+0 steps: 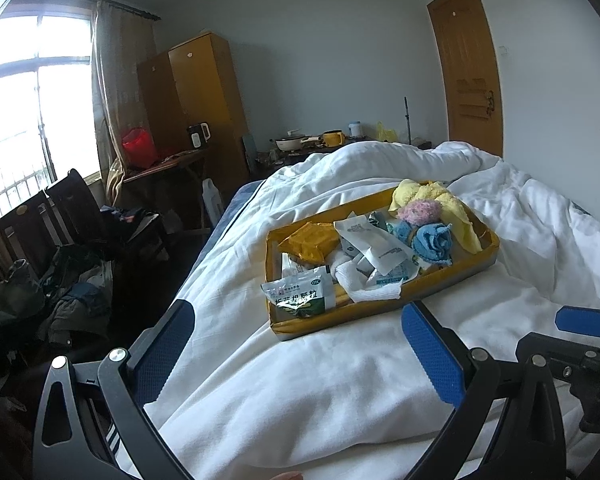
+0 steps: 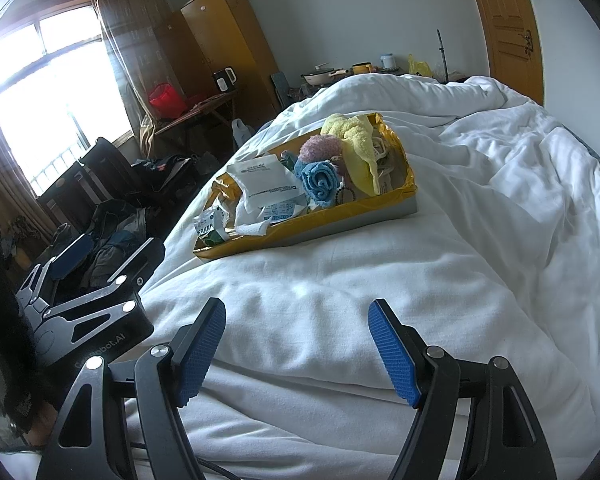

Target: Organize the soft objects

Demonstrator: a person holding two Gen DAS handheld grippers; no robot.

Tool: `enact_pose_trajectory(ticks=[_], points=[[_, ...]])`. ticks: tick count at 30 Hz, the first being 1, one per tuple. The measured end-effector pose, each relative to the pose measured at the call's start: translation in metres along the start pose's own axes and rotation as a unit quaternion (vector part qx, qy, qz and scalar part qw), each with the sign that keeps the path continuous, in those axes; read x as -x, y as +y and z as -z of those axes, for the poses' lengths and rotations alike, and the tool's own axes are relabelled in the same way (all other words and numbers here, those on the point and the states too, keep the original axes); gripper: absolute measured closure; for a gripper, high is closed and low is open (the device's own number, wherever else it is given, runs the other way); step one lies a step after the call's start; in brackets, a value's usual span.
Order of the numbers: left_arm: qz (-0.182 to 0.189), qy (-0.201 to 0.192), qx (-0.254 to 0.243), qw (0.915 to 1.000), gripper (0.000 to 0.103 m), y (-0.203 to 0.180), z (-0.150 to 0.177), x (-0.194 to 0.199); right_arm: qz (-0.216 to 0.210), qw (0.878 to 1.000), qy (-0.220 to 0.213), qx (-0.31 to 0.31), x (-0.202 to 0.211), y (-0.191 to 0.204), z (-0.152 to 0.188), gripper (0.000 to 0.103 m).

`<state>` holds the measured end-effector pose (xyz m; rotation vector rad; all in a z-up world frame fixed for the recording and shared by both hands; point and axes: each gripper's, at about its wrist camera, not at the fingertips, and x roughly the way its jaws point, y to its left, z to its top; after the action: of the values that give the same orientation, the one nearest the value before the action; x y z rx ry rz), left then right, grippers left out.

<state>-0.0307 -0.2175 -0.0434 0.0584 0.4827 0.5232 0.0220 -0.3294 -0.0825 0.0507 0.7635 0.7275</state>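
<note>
A yellow tray (image 1: 380, 307) (image 2: 300, 230) lies on the white duvet. In it are a yellow towel (image 1: 452, 204) (image 2: 360, 144), a pink fluffy ball (image 1: 418, 210) (image 2: 320, 146), a rolled blue cloth (image 1: 432, 242) (image 2: 320, 180), a white cloth (image 1: 364, 286) (image 2: 252, 220), an orange packet (image 1: 310, 242) and white and green sachets (image 1: 300, 296) (image 2: 264, 184). My left gripper (image 1: 300, 344) is open and empty, short of the tray's near edge. My right gripper (image 2: 296, 344) is open and empty over the duvet, further from the tray.
The white duvet (image 1: 540, 240) (image 2: 500, 200) is rumpled to the right and behind the tray. The bed's left edge drops to a floor with clothes and dark chairs (image 1: 72, 240). A wardrobe (image 1: 204, 92), a desk and a door (image 1: 468, 64) stand at the far wall.
</note>
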Motion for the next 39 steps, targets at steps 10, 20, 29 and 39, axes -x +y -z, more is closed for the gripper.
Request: enact_pose_trajectory(ticks=[10,20,29,39], points=[[0.002,0.001,-0.004,1.0,0.0,-0.0021,0.0015,-0.0014,0.001,1.0,0.0,0.0,-0.0009,-0.0022,0.0009,0.025],[0.004,0.001,-0.006,1.0,0.0,-0.0035,0.0016,-0.001,0.001,1.0,0.0,0.0,-0.0008,-0.0023,0.0007,0.025],[0.004,0.001,-0.007,1.0,0.0,-0.004,0.0015,-0.0002,0.001,1.0,0.001,0.0,-0.0008,-0.0021,0.0006,0.025],[0.006,0.0,-0.007,1.0,0.0,-0.0042,0.0019,0.0003,0.001,1.0,0.001,0.0,-0.0006,-0.0013,0.0011,0.025]])
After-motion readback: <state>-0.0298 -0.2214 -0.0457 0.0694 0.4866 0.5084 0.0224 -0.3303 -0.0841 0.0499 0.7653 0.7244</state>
